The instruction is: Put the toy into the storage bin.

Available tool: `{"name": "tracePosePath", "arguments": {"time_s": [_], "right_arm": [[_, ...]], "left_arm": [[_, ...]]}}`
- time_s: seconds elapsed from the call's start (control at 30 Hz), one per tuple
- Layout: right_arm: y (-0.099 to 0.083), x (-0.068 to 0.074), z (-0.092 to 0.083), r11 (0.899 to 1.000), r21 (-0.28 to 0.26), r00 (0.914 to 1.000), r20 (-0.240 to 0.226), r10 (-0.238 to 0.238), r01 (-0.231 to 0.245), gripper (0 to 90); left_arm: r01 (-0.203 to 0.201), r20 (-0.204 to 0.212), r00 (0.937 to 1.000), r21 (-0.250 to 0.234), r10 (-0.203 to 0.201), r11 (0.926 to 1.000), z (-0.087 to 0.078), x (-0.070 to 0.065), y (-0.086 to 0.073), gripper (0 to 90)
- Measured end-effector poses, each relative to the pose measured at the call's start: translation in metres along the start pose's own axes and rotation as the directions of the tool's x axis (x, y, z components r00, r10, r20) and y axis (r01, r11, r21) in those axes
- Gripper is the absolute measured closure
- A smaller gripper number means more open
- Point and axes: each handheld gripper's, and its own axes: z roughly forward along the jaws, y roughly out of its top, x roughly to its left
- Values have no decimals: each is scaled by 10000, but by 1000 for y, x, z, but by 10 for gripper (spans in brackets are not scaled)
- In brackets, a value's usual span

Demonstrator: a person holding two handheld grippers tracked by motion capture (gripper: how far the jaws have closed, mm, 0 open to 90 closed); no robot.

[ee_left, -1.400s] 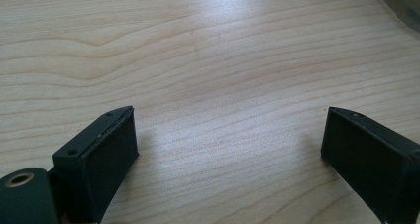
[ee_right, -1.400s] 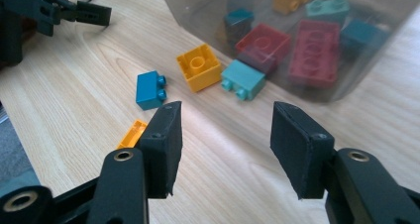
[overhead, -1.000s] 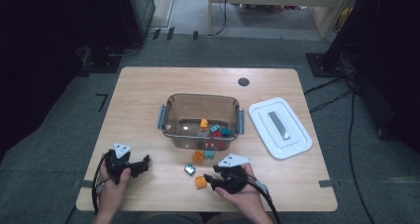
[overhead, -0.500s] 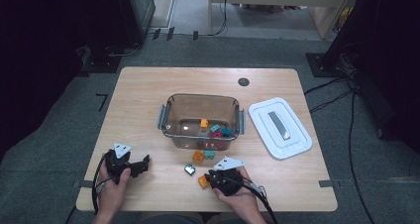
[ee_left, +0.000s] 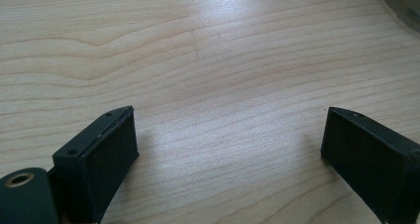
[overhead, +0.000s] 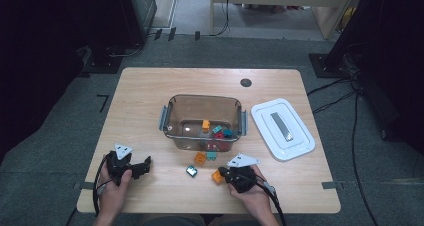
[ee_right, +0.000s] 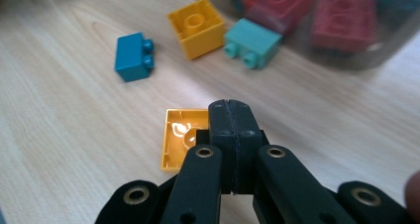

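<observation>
Two grippers were at work on the table (overhead: 150, 86), and the pick-up step was in hand; the right gripper (ee_right: 231, 110) had its jaws pressed flat together over the near wall of the hollow-side-up orange brick (ee_right: 174, 137), and whether that thin wall was truly pinched, I couldn't tell; that brick lay on the wood just in front of the clear bin (overhead: 205, 103), near the blue brick (ee_right: 131, 57), the other orange brick (ee_right: 197, 28) and the teal brick (ee_right: 250, 41); the left gripper (ee_left: 228, 149) sat idle with jaws wide apart over bare wood, nothing between them; the white lid (overhead: 282, 128) lay off to the bin's right; next, I'd judge, came a lift clear of the table and a carry over the rim, provided the grip held; against the earlier frame, the right jaws had just been closing, the hand had edged closer to the brick, and the left hand hadn't budged.
</observation>
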Motion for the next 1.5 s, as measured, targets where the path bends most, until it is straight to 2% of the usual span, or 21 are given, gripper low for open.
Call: {"name": "tracePosePath", "arguments": {"time_s": [0.23, 0.43, 0.6, 0.77, 0.9, 1.03, 1.33, 1.5], "right_arm": [[0, -17, -11, 9998, -176, 9984, 562, 89, -79, 900], [0, -37, -24, 9989, -241, 9961, 775, 429, -411, 900], [8, -54, -41, 9966, -442, 9940, 826, 724, -689, 900], [16, -72, -60, 9973, -358, 9921, 1050, 681, -647, 900], [26, -84, -77, 9963, -529, 9895, 1237, 741, -680, 900], [36, -90, -86, 9975, -465, 9909, 1211, 590, -537, 900], [60, -100, -99, 9971, -373, 9920, 1052, 694, -658, 900], [82, -103, -109, 9983, -461, 9918, 1209, 413, -359, 900]], "left_arm": [[23, 0, 10000, -17, -23, 10000, 0, 0, 0, 72], [-1, 1, 10000, 3, 1, 10000, 0, 0, 0, 72], [0, 1, 10000, 3, 0, 10000, 0, 0, 0, 72], [25, -1, 10000, -17, -25, 10000, 0, 0, 0, 72], [1, 0, 10000, 1, -1, 10000, 0, 0, 0, 72], [-1, -1, 10000, 2, 1, 10000, 0, 0, 0, 72], [-3, -1, 10000, 3, 3, 10000, 0, 0, 0, 72], [12, -3, 10000, -13, -12, 10000, 0, 0, 0, 73]]}}
